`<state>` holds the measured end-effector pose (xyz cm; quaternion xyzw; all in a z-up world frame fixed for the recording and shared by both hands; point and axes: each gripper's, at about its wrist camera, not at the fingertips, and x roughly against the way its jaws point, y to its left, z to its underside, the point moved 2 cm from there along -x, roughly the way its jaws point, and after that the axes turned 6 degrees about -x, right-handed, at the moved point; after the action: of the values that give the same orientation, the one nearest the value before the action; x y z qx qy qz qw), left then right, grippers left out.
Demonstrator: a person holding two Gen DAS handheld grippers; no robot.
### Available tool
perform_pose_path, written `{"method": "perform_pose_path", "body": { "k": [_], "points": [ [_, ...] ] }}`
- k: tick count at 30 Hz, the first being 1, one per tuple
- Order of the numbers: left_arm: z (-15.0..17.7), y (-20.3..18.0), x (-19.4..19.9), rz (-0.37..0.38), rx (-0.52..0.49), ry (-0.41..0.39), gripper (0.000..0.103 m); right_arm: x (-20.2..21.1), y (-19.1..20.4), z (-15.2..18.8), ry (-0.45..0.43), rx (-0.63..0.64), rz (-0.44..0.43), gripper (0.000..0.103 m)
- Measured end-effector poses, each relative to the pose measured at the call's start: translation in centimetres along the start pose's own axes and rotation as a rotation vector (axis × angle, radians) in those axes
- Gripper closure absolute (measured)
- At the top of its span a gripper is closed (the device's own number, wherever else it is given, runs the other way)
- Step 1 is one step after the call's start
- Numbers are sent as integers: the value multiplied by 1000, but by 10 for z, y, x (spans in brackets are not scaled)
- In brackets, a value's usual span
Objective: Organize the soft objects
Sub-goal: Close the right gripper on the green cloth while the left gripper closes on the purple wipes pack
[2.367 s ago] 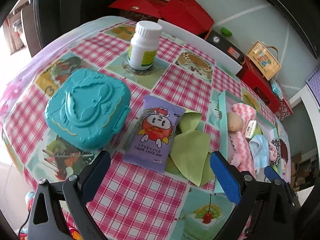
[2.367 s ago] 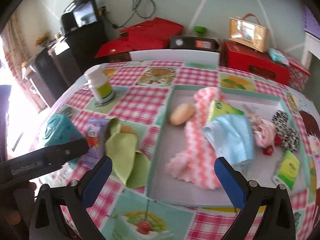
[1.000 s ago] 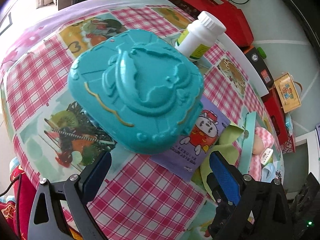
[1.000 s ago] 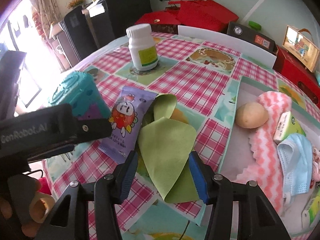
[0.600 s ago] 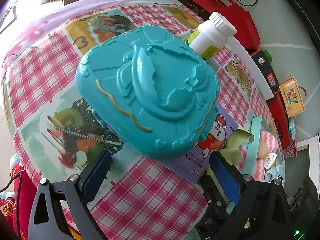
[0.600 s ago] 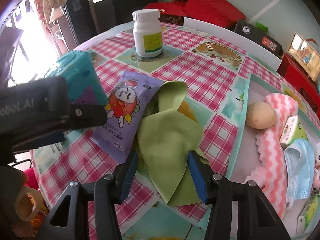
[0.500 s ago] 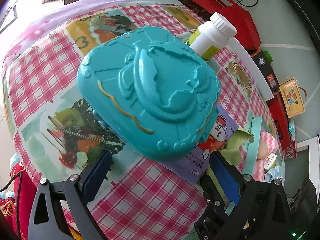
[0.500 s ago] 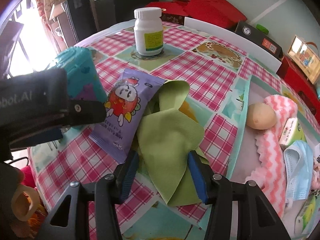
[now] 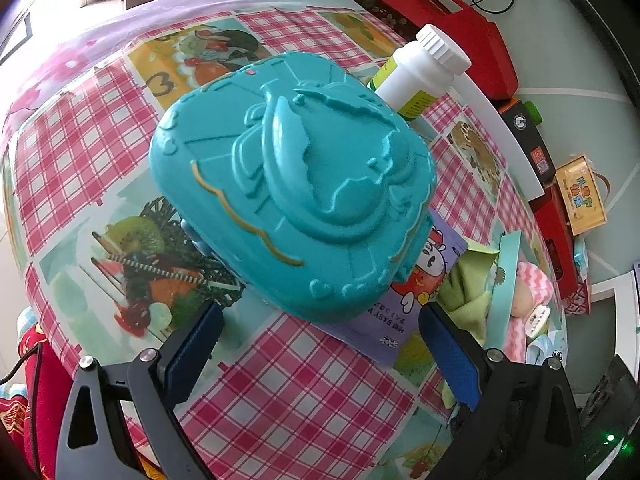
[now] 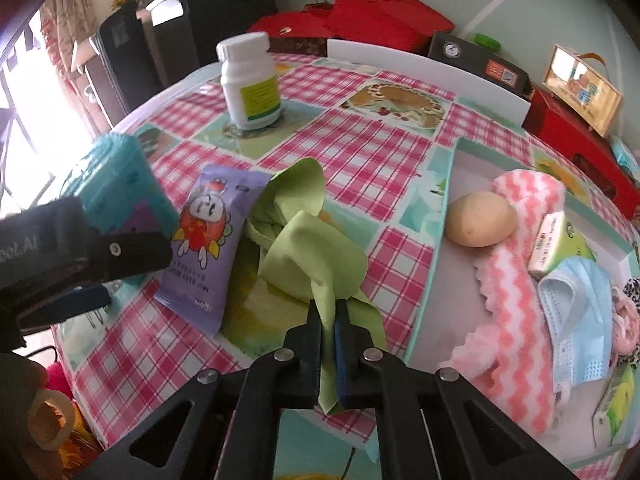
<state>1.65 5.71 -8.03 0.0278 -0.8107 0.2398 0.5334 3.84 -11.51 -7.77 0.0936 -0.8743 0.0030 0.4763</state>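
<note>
A green cloth (image 10: 316,256) lies bunched on the checked tablecloth, left of the teal tray (image 10: 436,208). My right gripper (image 10: 329,312) has a fold of this cloth between its jaws, which are closing tight on it, pads pressing the fabric. In the left wrist view the green cloth (image 9: 468,280) peeks out past a purple wipes pack (image 9: 416,292). My left gripper (image 9: 320,320) is open, hovering just short of a teal plastic case (image 9: 292,184), nothing between its fingers. In the tray lie a pink-and-white cloth (image 10: 520,280) and a blue face mask (image 10: 580,308).
A white bottle (image 10: 250,84) stands at the table's far side. The purple wipes pack (image 10: 208,240) lies between the teal case (image 10: 120,176) and the cloth. A beige round object (image 10: 480,220) and a tissue pack (image 10: 556,248) are in the tray. Red boxes sit behind the table.
The right gripper's jaws went from half open around the green cloth to pinched on it, gathering the fabric upward. The left gripper came close to the teal case, then held still.
</note>
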Motion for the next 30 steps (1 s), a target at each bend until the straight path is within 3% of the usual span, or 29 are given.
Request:
{"method": "perform_pose_path", "body": {
  "k": [15, 18, 25, 30],
  "points": [
    [4, -24, 0, -14, -93, -13, 5, 60, -31, -9, -185, -142, -9, 98],
    [4, -28, -3, -31, -118, -18, 15, 67, -38, -9, -206, -172, -17, 98],
    [1, -27, -13, -41, -91, -8, 17, 76, -48, -9, -224, -210, -29, 98],
    [0, -22, -11, -23, -55, -22, 25, 78, -50, -8, -229, -215, -39, 98]
  ]
}}
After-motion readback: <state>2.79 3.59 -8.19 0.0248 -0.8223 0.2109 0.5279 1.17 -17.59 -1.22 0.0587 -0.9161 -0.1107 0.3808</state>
